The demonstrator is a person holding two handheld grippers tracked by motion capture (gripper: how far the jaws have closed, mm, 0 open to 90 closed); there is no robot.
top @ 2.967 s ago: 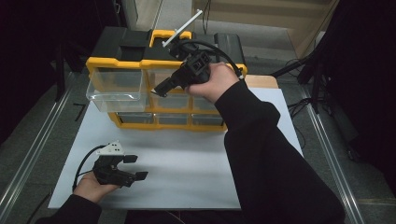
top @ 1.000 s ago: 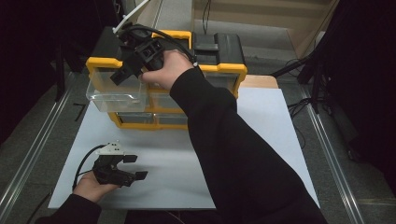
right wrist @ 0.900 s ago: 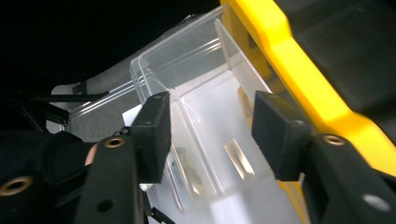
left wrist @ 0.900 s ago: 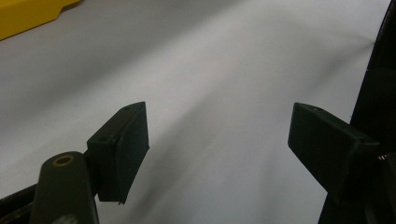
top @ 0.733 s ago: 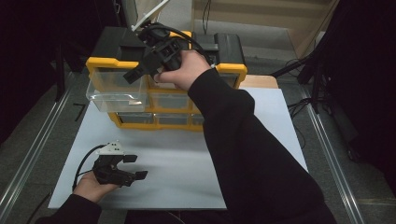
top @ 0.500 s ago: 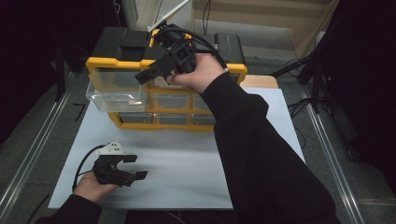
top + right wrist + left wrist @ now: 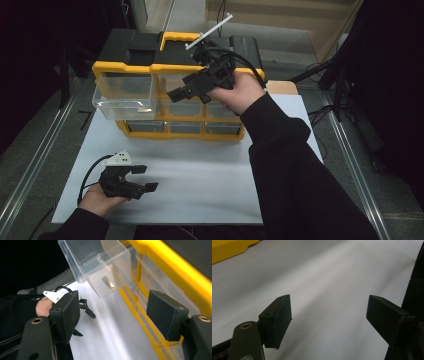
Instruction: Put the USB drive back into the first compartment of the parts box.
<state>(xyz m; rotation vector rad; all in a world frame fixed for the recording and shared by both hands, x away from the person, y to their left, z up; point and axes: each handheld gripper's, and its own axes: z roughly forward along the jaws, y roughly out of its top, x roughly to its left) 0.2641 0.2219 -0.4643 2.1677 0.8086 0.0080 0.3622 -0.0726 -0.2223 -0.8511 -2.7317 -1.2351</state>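
Right gripper (image 7: 175,95) released, jaws just opening, empty | left gripper (image 7: 145,178) released, lower left | risk: we judged the protruding clear drawer (image 7: 123,95) could snag, spilling its metal piece (image 7: 108,283)

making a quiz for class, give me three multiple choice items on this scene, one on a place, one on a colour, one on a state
1. Where does the left gripper rest?
A. on the white board
B. on top of the organiser
C. inside a drawer

2. What colour is the organiser frame?
A. red
B. yellow
C. green

3. How is the top left drawer?
A. pulled out
B. pushed fully in
C. lying on the floor

Answers: 1 A, it sits low on the white board near the front edge. 2 B, the frame is yellow around clear drawers. 3 A, it sticks out ahead of the others.
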